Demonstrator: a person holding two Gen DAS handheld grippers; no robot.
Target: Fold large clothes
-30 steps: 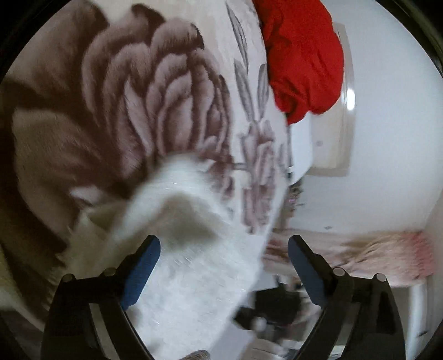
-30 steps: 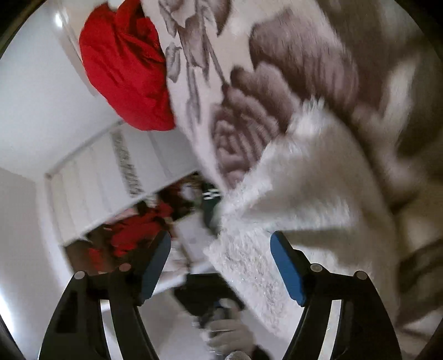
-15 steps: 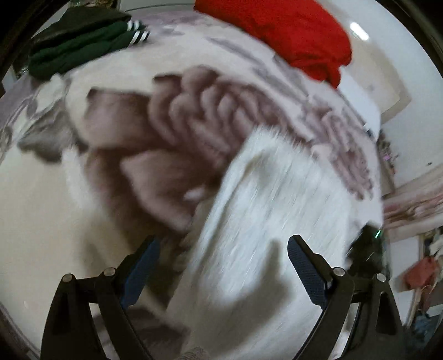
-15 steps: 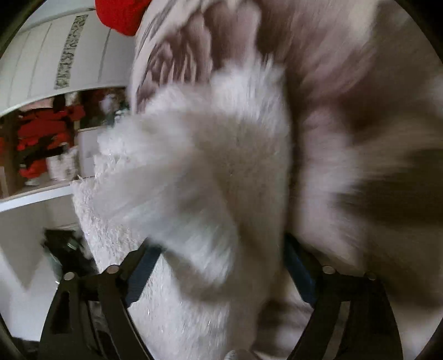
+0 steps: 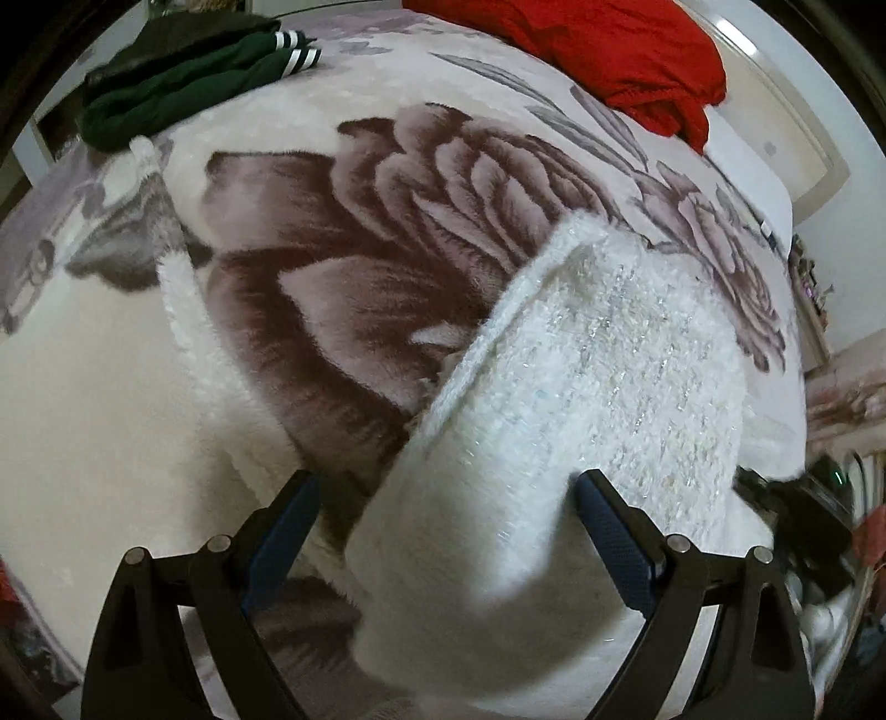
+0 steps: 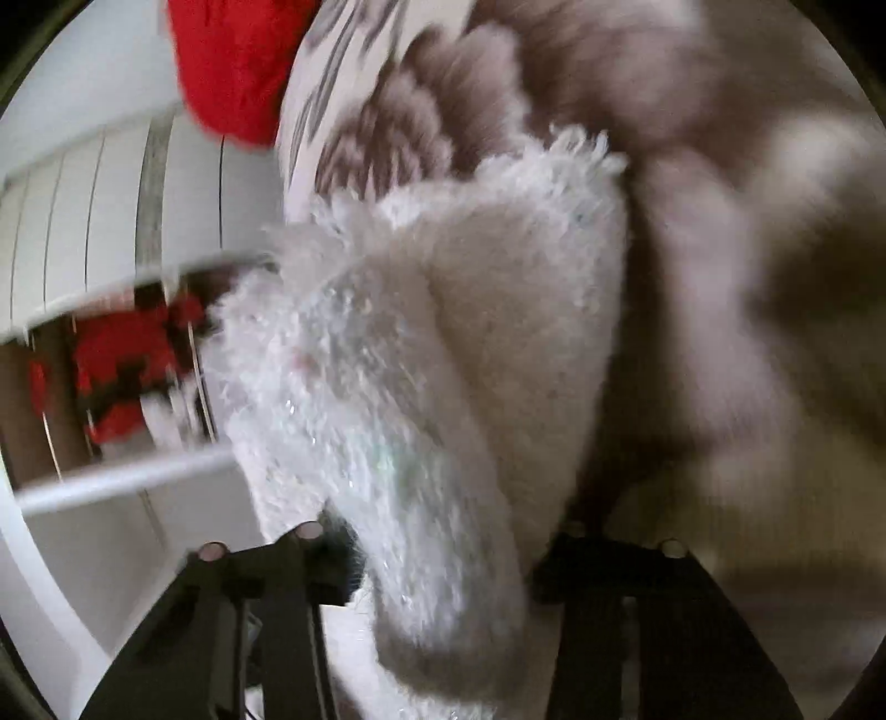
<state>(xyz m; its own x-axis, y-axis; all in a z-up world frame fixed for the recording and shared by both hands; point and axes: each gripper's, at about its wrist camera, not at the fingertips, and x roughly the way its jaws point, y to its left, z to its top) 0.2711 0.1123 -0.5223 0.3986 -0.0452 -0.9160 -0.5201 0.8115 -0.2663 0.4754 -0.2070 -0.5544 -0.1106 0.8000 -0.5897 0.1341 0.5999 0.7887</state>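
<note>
Left claw point(image 5: 443, 531) spread wide over fluffy white sweater point(image 5: 581, 399), right claw point(image 6: 437, 559) clamped on sweater, floral blanket point(image 5: 387, 232) beneath

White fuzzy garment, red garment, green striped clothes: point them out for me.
White fuzzy garment point(image 5: 581, 387), left wrist view, sparkly upper face.
Red garment point(image 5: 609, 50), left wrist view, middle.
Green striped clothes point(image 5: 183, 77), left wrist view, folded body.

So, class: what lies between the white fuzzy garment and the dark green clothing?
In the left wrist view, only the floral blanket separates the white fuzzy garment from the dark green clothing.
</note>
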